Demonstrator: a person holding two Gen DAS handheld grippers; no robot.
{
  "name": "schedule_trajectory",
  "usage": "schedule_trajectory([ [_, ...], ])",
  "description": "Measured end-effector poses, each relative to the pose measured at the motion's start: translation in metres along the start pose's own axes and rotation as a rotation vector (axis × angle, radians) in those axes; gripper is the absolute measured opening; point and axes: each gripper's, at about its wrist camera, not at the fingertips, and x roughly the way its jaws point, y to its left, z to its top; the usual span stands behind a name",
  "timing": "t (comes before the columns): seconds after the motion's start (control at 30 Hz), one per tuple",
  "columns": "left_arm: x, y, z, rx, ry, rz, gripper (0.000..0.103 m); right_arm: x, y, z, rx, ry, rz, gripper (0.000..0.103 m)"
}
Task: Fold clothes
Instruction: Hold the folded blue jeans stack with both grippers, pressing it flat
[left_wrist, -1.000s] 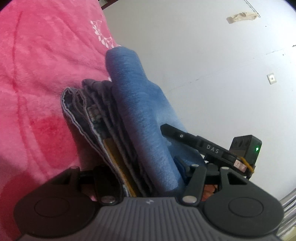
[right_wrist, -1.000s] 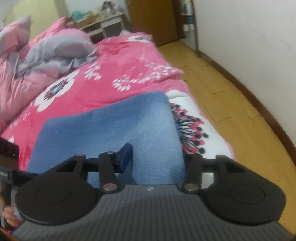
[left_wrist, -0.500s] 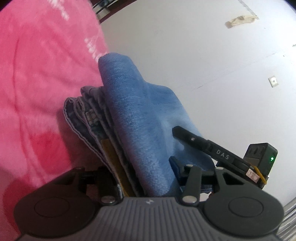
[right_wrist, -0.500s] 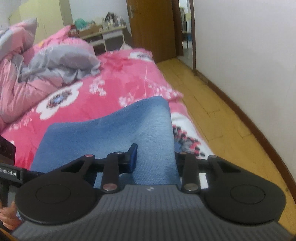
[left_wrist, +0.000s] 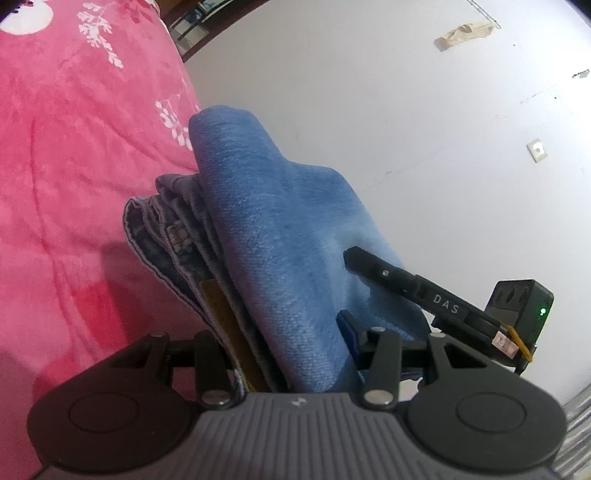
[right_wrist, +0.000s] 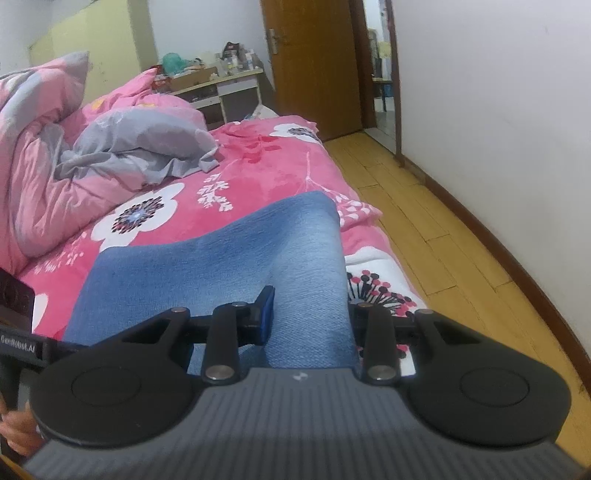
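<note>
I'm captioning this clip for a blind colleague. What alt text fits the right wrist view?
The right gripper clamps the near edge of folded blue jeans, lifted over a bed with a pink flowered blanket. Rumpled pink and grey bedding lies at the left; a wooden floor and brown door are at the right.

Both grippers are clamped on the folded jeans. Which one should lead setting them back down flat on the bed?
Right, probably. The right gripper holds the jeans at their single smooth outer fold and looks straight over the open bedspread. The left gripper grips the thick layered edge and faces the wall.
</note>
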Motion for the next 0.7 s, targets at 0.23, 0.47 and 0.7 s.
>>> schedule_trajectory([
  [0.23, -0.032, -0.048, -0.040, 0.037, 0.054, -0.073, 0.047, -0.081, 0.006, -0.011, -0.065, -0.002, 0.049, 0.029],
  [0.47, -0.039, -0.068, -0.101, 0.042, 0.138, -0.099, 0.048, -0.133, -0.020, -0.041, -0.032, 0.072, 0.062, 0.029],
  [0.7, -0.003, -0.036, -0.135, -0.046, 0.219, -0.050, 0.048, -0.118, -0.040, -0.093, -0.019, 0.167, 0.072, 0.029],
])
